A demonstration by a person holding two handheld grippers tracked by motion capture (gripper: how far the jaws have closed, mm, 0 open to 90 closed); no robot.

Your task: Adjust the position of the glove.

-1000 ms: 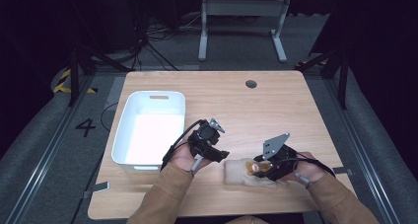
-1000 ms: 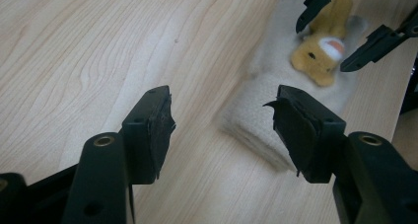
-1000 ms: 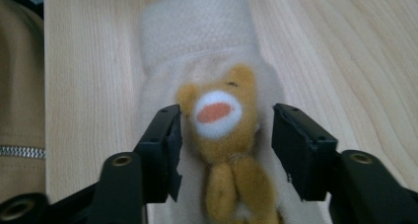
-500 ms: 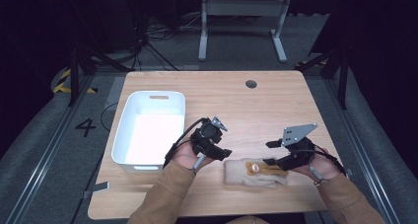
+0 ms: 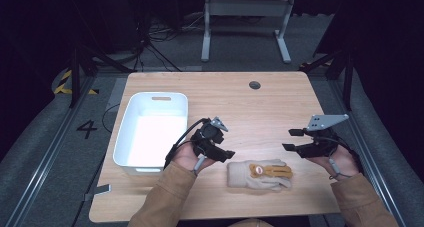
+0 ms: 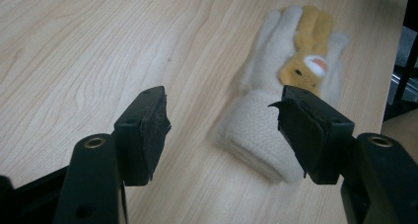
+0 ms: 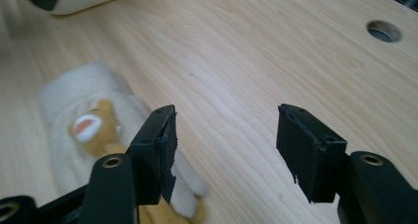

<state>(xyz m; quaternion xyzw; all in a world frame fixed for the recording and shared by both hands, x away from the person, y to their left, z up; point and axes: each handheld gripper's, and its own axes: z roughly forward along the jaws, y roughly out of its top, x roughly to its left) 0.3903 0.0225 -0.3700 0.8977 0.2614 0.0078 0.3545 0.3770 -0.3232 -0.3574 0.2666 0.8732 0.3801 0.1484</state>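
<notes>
Now flat on the worktop (image 5: 280, 102): a cream glove (image 5: 259, 175) with an orange bear patch, lying near the front edge at about 6 o'clock of the board, cuff toward 9 o'clock, fingertips toward 3 o'clock. Left gripper (image 5: 220, 155) at 9 o'clock of the glove, just beside the cuff, pointing toward it; fingers (image 6: 148, 130) released, having just been opening, with bare wood and the cuff's edge seen between them and nothing pressed. In the left gripper view, glove (image 6: 286, 86) ahead and slightly to 2 o'clock, cuff nearest. Right gripper (image 5: 292, 139) at 2 o'clock of the glove, lifted clear of it and well apart from the left one; fingers (image 7: 160, 150) released, holding nothing, with bare wood between them. In the right gripper view, glove (image 7: 93, 135) at 9 o'clock, blurred, partly behind one black finger. White bin (image 5: 152, 132) at 10 o'clock of the glove, near the left edge of the worktop. Small round hole (image 5: 255, 85) in the board at 12 o'clock.
</notes>
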